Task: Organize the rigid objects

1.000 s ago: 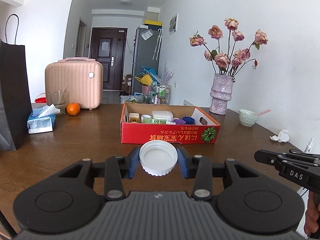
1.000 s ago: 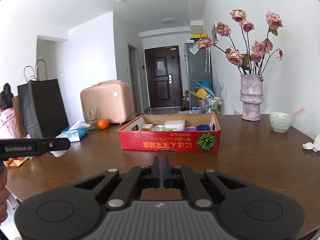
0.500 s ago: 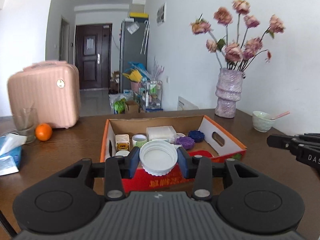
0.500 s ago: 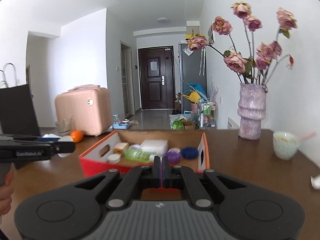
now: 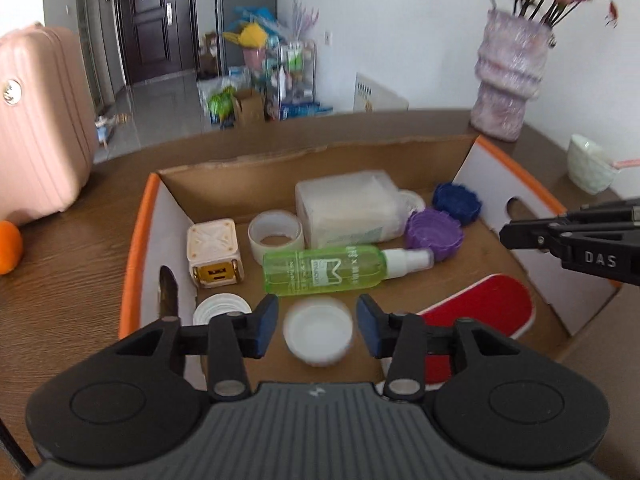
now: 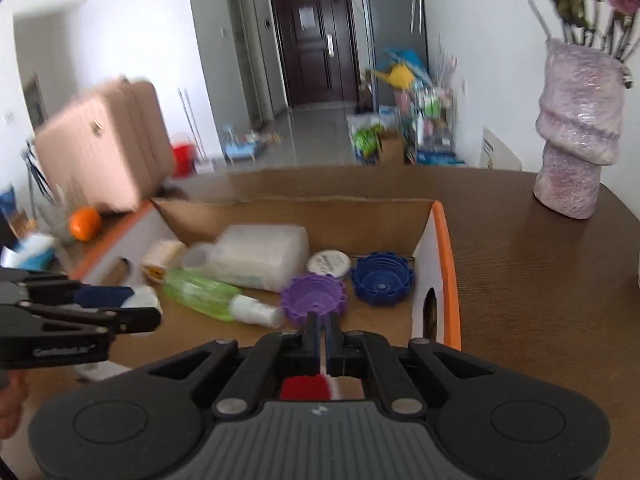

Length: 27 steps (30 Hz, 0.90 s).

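My left gripper [image 5: 318, 322] is open over the near part of the cardboard box [image 5: 312, 162]. A white cap [image 5: 319, 330], blurred, lies free between the fingers, touching neither. The box holds a green spray bottle [image 5: 320, 271], a tape roll [image 5: 275, 234], a cream cube [image 5: 213, 251], a white packet [image 5: 348, 206], a purple cap [image 5: 434, 232], a blue cap [image 5: 457, 202], another white cap [image 5: 221, 308] and a red flat item [image 5: 486, 308]. My right gripper [image 6: 322, 330] is shut and empty above the box's right side, near the purple cap [image 6: 314, 298]. The left gripper [image 6: 108, 306] shows in the right wrist view.
The box sits on a brown wooden table [image 6: 540, 280]. A purple vase [image 5: 508, 80] and a pale bowl [image 5: 588, 164] stand to the right. A pink suitcase [image 5: 40, 120] and an orange [image 5: 8, 246] are at the left.
Both grippers moved forward and tilted down over the box. My left gripper opened and let go of the white cap, which now sits loose between its fingers.
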Each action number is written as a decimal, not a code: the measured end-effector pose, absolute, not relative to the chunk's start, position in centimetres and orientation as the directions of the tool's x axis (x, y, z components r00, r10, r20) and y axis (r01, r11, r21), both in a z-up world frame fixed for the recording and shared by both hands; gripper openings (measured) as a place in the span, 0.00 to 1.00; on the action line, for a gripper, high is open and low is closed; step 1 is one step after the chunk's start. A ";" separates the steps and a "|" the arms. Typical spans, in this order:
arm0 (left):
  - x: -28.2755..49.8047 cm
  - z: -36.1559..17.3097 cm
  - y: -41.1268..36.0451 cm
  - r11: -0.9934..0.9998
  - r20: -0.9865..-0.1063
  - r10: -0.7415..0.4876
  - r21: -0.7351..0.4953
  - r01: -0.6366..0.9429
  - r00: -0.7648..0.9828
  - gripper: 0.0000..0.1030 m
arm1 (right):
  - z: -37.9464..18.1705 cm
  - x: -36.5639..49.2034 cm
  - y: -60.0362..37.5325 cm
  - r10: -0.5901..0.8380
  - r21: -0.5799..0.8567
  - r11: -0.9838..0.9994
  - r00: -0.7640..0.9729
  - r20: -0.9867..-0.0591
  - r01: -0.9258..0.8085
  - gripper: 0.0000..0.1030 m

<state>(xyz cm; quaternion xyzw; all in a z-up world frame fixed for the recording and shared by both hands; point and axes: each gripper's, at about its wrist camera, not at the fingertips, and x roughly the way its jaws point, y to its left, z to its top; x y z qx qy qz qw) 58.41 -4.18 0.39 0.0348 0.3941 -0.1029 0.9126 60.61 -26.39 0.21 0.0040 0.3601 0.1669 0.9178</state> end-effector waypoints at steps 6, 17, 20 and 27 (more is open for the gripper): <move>58.6 1.5 -3.3 0.983 -0.729 -0.154 -0.046 0.177 0.667 0.78 | 0.0 61.8 -25.0 0.220 0.032 0.962 0.697 -0.682 -0.273 0.74; 52.3 8.7 -2.1 0.994 -0.598 -0.069 0.025 0.105 0.799 1.00 | 6.1 56.8 -25.9 0.233 0.016 0.960 0.770 -0.594 -0.278 0.89; 49.6 10.8 -2.1 0.995 -0.548 -0.051 0.045 0.090 0.835 1.00 | 8.4 54.4 -26.6 0.237 0.028 0.964 0.805 -0.543 -0.265 0.92; 42.5 14.6 -2.0 0.996 -0.431 -0.043 0.057 0.075 0.901 1.00 | 12.4 48.3 -27.5 0.248 0.041 0.965 0.850 -0.465 -0.259 0.94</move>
